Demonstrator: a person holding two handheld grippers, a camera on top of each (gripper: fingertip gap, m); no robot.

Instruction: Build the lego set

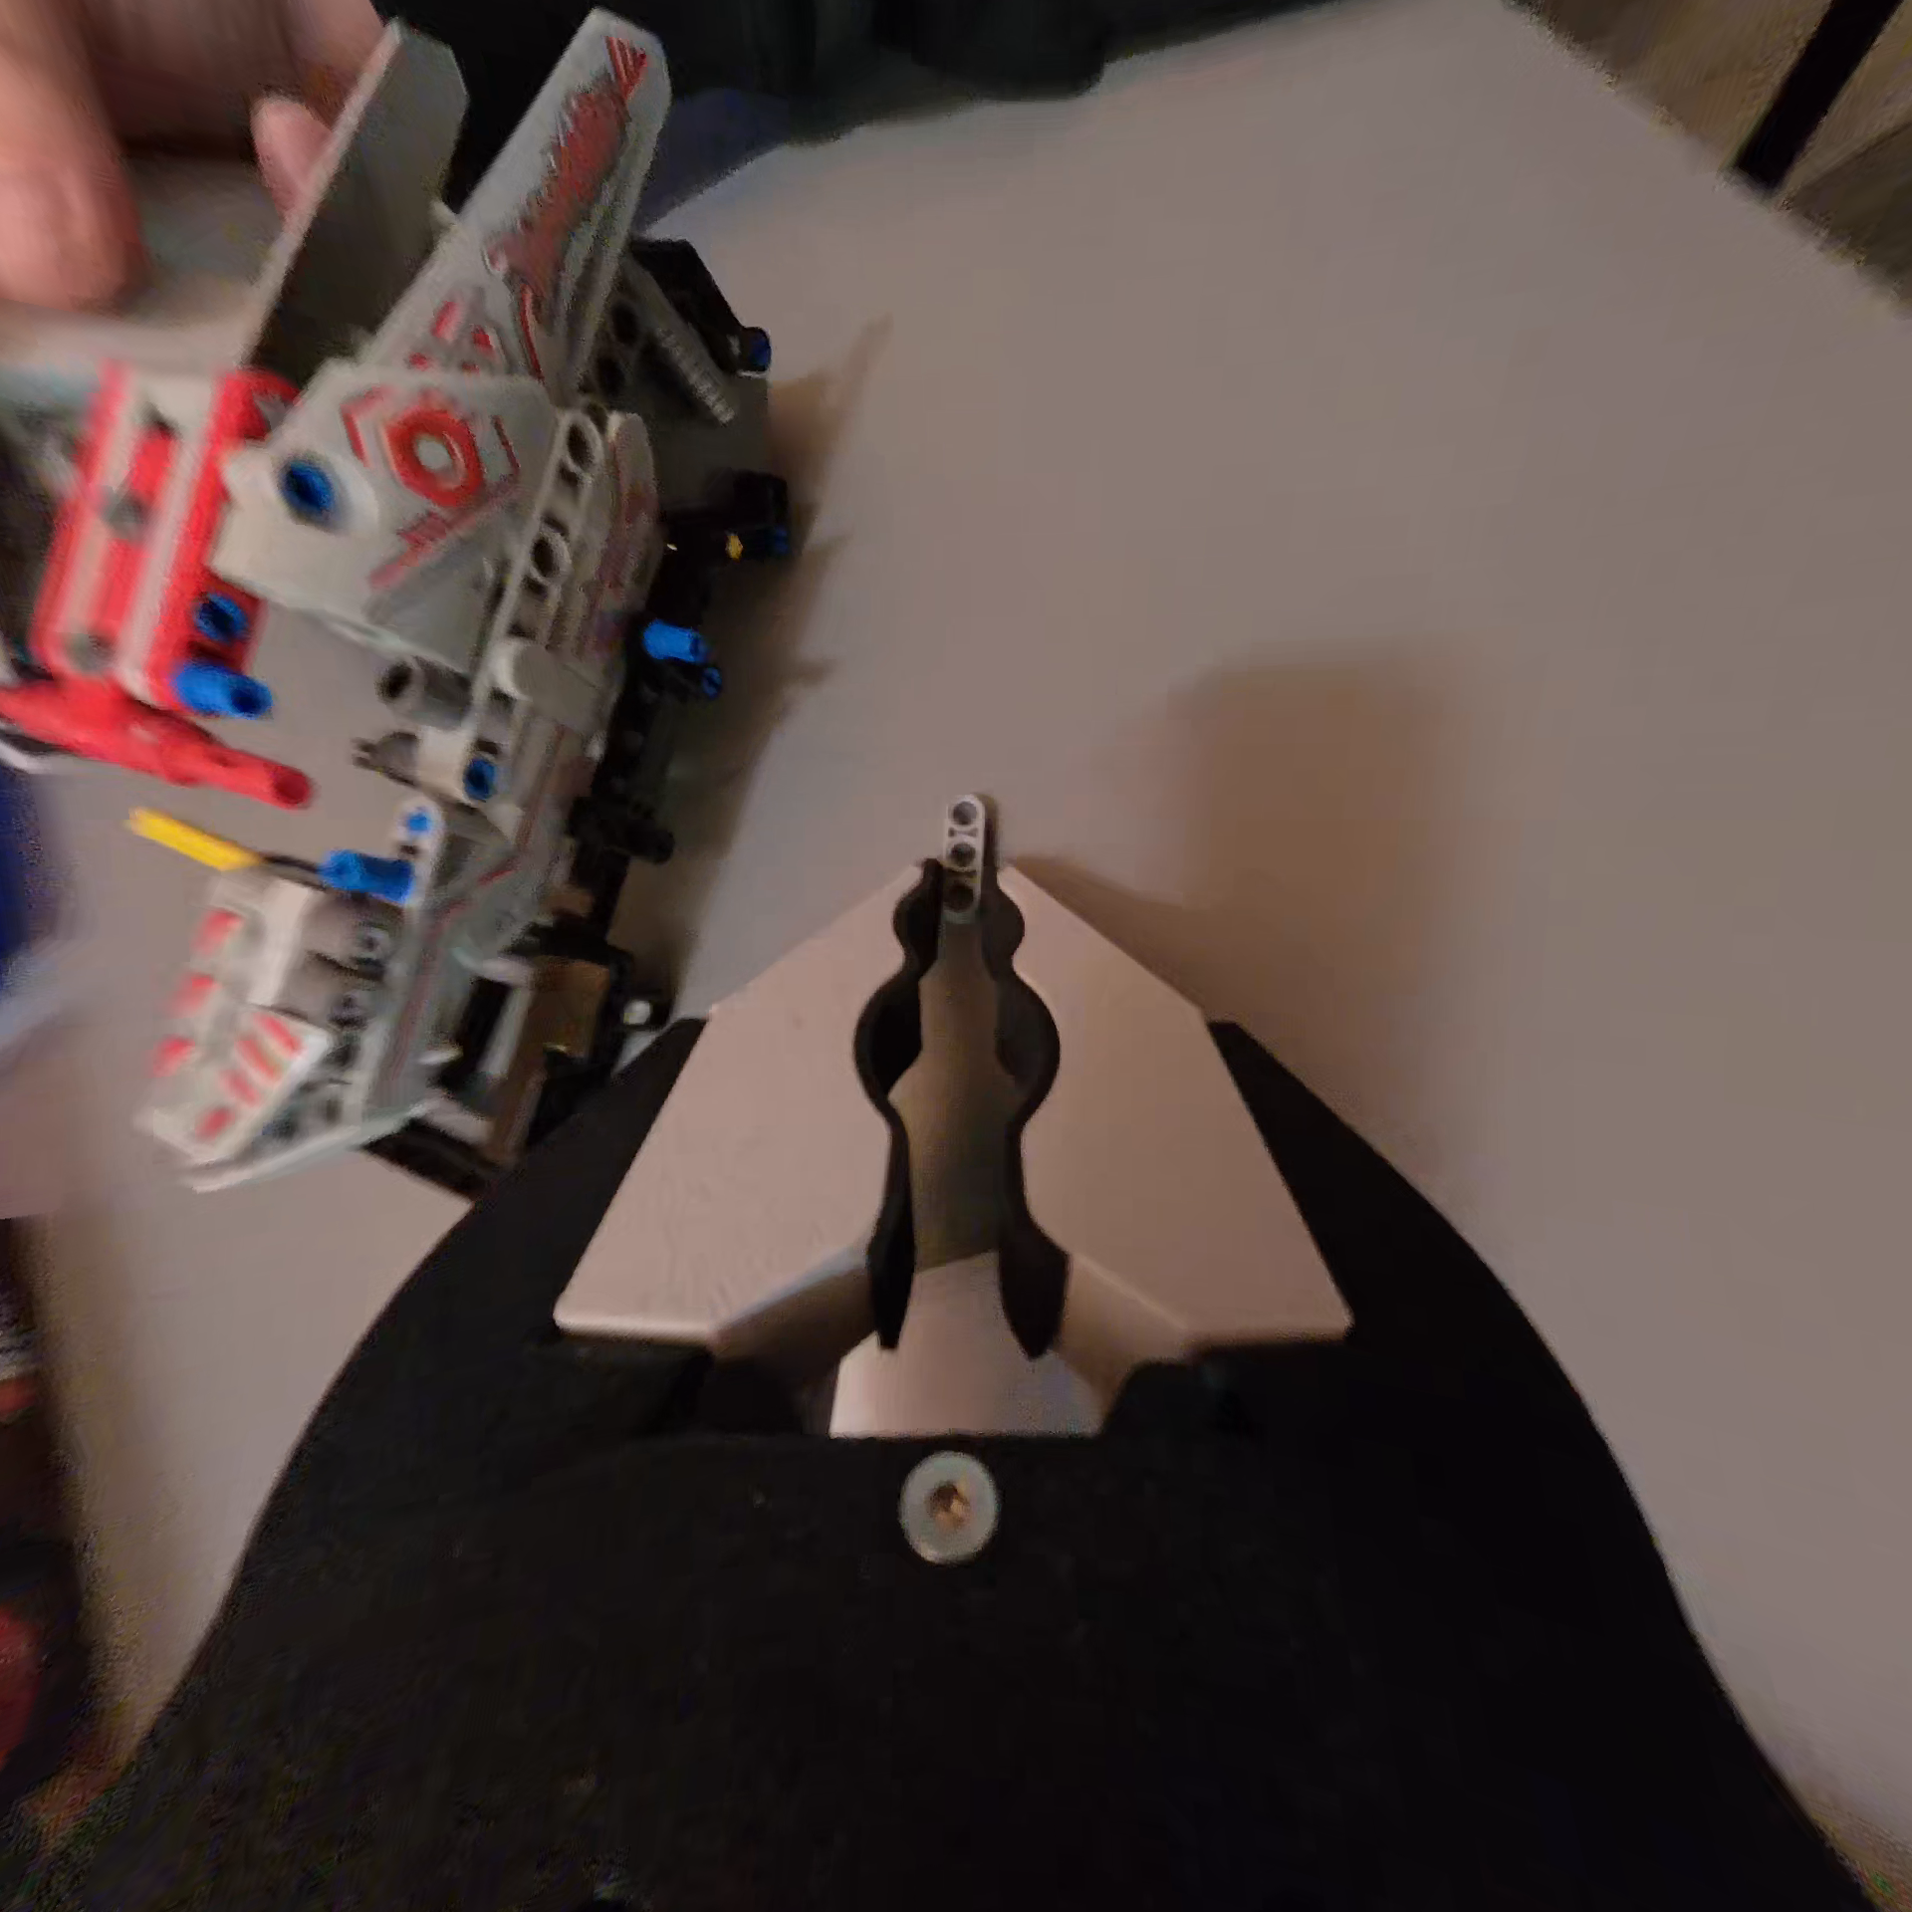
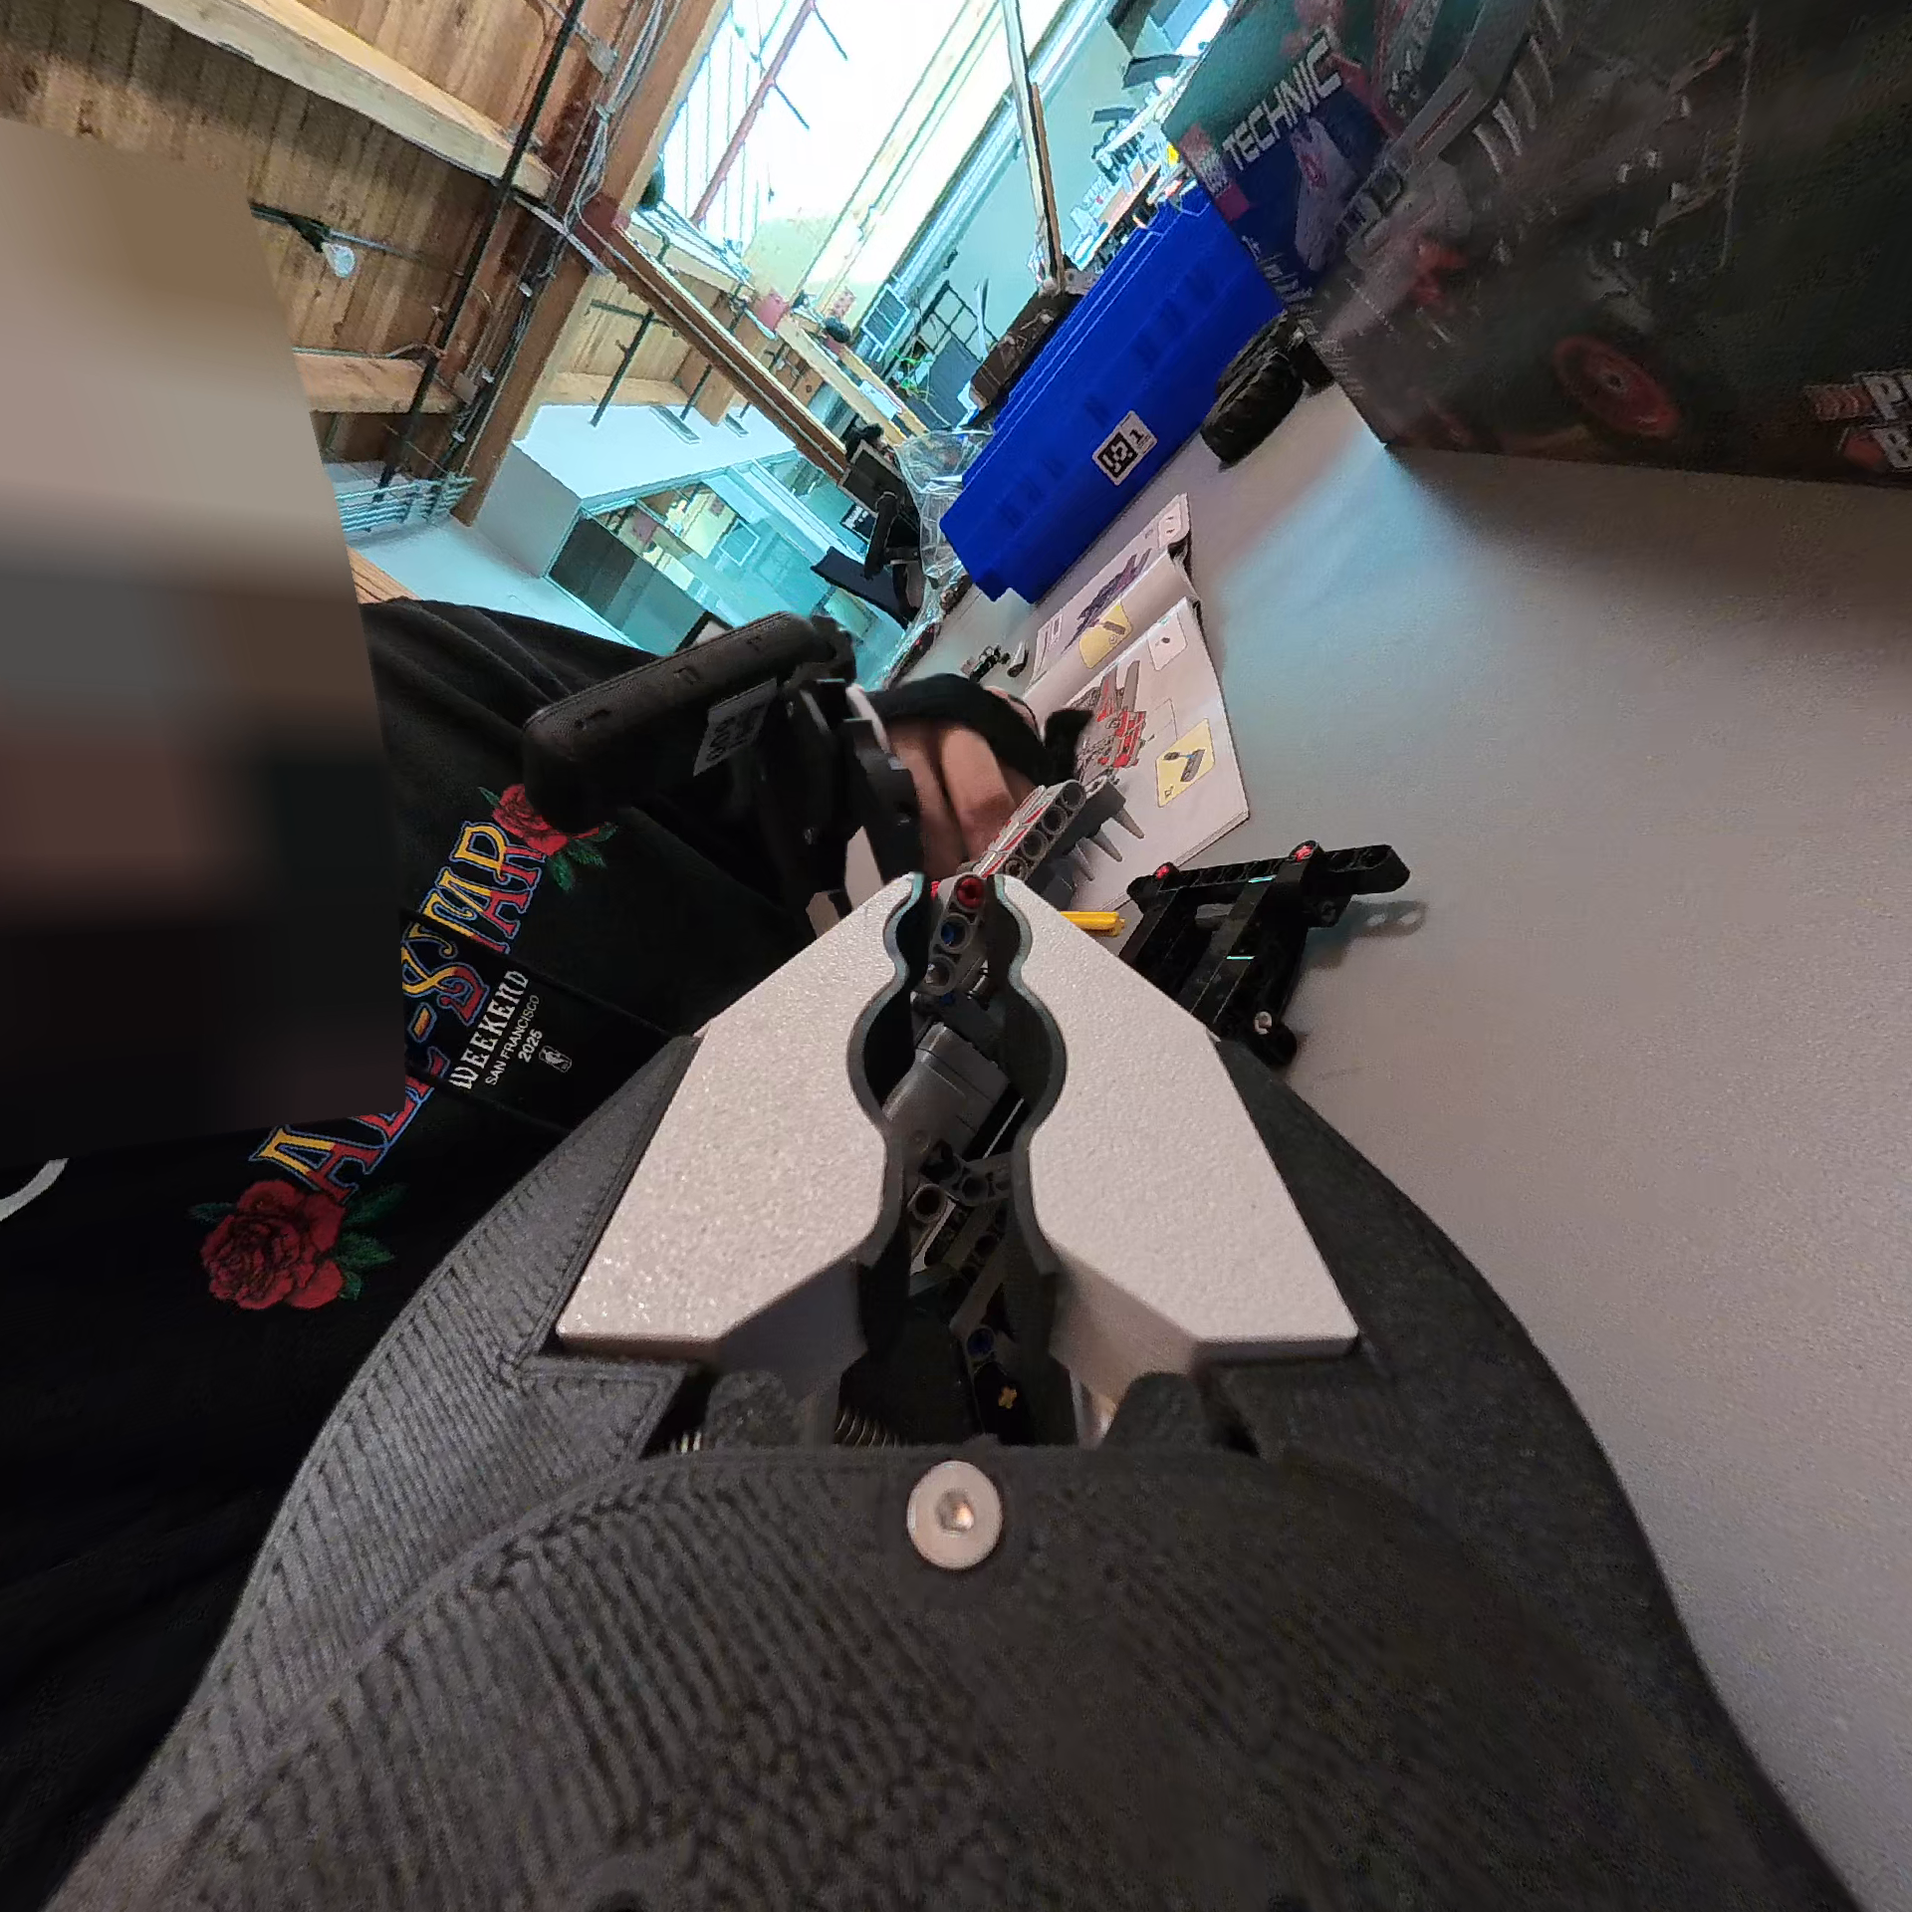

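My left gripper (image 1: 967, 879) is shut on a small light grey beam (image 1: 965, 843) with holes, whose tip sticks out past the fingertips above the white table (image 1: 1345, 517). The grey and red lego model (image 1: 435, 641), with blue pins and a black frame behind, is held up to the left of it, apart from it. My right gripper (image 2: 962, 910) is shut on that model (image 2: 947, 1066); its grey beams run between the fingers and a striped beam (image 2: 1045, 823) pokes out ahead. The left gripper (image 2: 859, 786) also shows farther off in the right wrist view.
A hand (image 1: 62, 155) shows at the top left by the model. On the table lie a black frame assembly (image 2: 1242, 931), a small yellow piece (image 2: 1097, 919) and an open instruction booklet (image 2: 1159, 714). Behind stand a blue bin (image 2: 1117, 393), a black wheel (image 2: 1257, 388) and the set's box (image 2: 1604, 228). My right fingertips sit around 12 cm from my left ones.
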